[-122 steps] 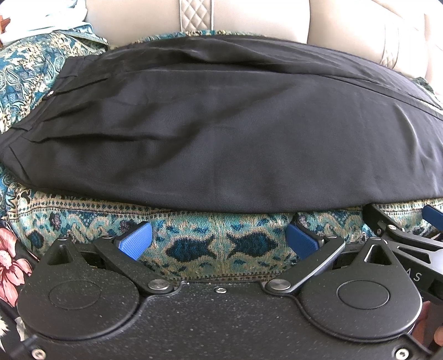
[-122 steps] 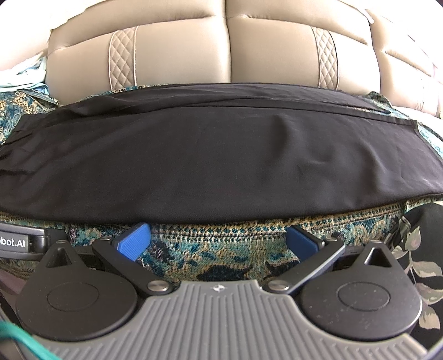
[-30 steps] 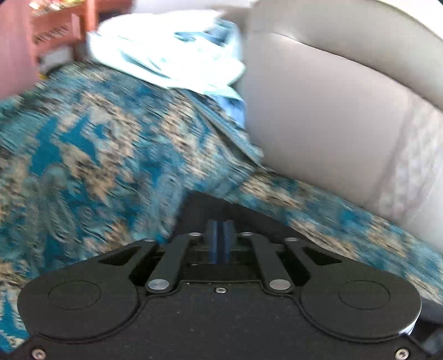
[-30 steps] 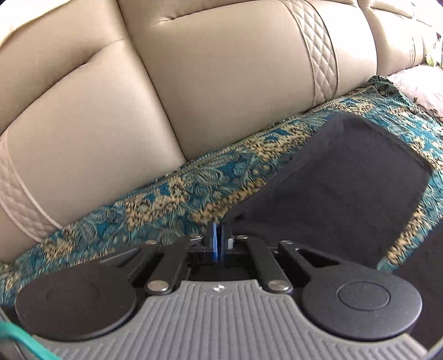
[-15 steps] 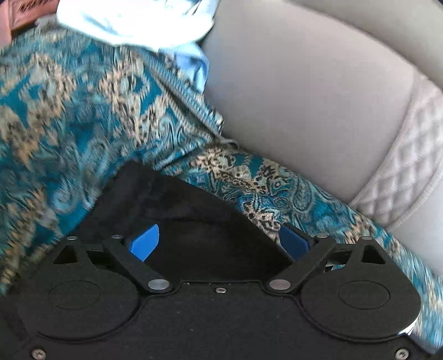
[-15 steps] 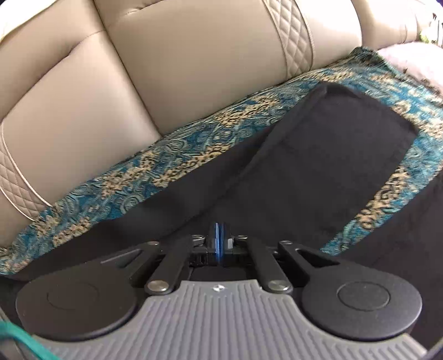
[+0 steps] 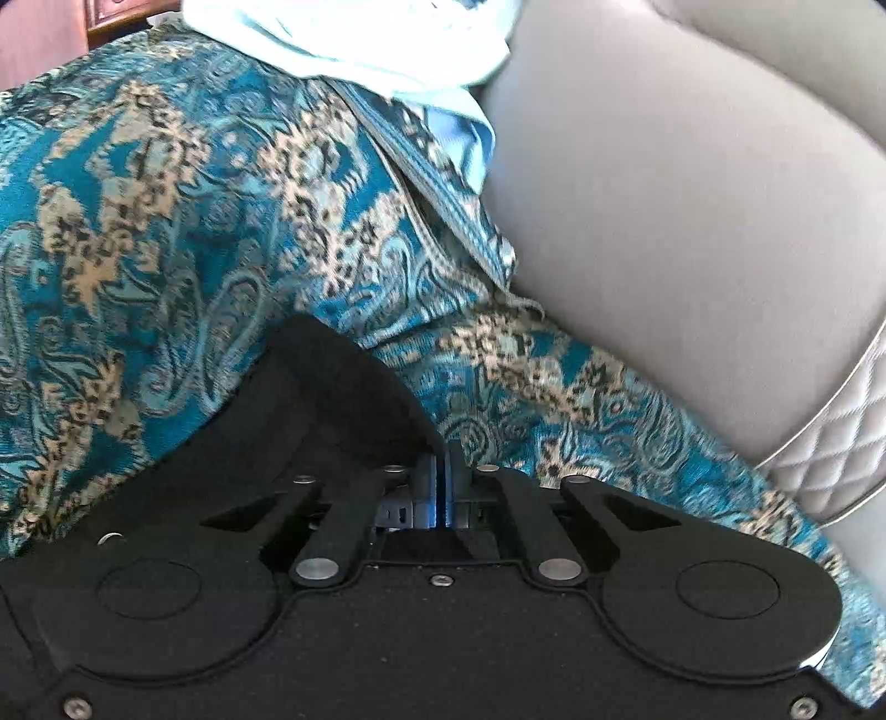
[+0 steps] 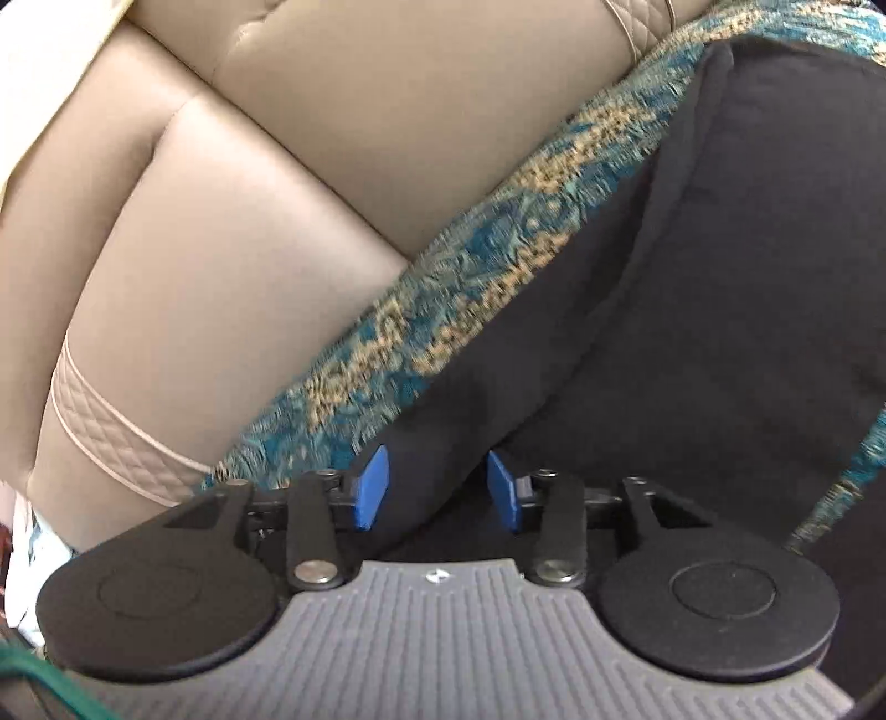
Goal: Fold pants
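Note:
The black pants (image 7: 332, 399) lie on a teal patterned throw (image 7: 138, 221) over the sofa seat. In the left wrist view a rounded corner of the pants runs right up to my left gripper (image 7: 441, 482), whose blue pads are pressed together on the fabric's edge. In the right wrist view the pants (image 8: 720, 277) spread out to the right, folded over themselves. My right gripper (image 8: 437, 490) is opening, and its blue fingers (image 8: 371, 487) stand apart with a ridge of the black fabric between them, not pressed.
The beige leather sofa backrest (image 7: 692, 194) (image 8: 249, 221) rises close behind the throw (image 8: 498, 232). A heap of light blue cloth (image 7: 360, 44) lies at the far end of the seat, and brown wooden furniture (image 7: 111, 16) stands beyond it.
The left gripper opened over the pants' corner half a second ago and has shut again on it. The right gripper, shut before, has sunk toward the pants and its jaws have spread.

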Demonstrator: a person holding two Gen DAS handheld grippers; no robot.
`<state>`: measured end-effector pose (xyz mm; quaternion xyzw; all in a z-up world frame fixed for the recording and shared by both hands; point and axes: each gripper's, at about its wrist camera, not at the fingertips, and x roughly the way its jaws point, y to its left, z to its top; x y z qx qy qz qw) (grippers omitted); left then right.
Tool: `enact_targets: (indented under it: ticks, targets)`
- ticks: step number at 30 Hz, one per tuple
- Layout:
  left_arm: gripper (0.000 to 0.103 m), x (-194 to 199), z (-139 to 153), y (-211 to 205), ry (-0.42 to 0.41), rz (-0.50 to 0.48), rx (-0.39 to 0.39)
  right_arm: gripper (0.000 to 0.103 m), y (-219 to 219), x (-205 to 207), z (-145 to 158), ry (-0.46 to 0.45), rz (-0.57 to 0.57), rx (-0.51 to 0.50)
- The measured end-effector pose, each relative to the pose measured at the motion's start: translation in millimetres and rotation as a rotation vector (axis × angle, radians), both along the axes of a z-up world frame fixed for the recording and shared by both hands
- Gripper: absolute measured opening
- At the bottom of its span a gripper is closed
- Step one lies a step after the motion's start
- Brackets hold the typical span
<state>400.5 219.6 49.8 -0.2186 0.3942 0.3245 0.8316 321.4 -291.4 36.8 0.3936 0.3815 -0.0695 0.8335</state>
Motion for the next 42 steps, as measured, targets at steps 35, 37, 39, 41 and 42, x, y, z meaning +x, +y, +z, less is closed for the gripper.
enact_targets:
  ticks: [35, 37, 39, 41, 42]
  targets:
    - [0.003, -223, 67, 1, -0.194, -0.196, 0.049, 0.032, -5, -162, 11, -0.133, 0.039, 0.064]
    - [0.003, -223, 75, -1, -0.200, -0.207, 0.055, 0.040, 18, -162, 10, -0.156, 0.091, 0.088]
    - [0.003, -224, 83, -4, -0.207, -0.221, 0.065, 0.043, 49, -156, 8, -0.173, 0.164, 0.122]
    - [0.003, -225, 88, -6, -0.207, -0.231, 0.072, 0.045, 85, -145, 5, -0.170, 0.238, 0.198]
    - [0.003, -223, 90, -6, -0.206, -0.232, 0.072, 0.047, 104, -140, 3, -0.162, 0.269, 0.236]
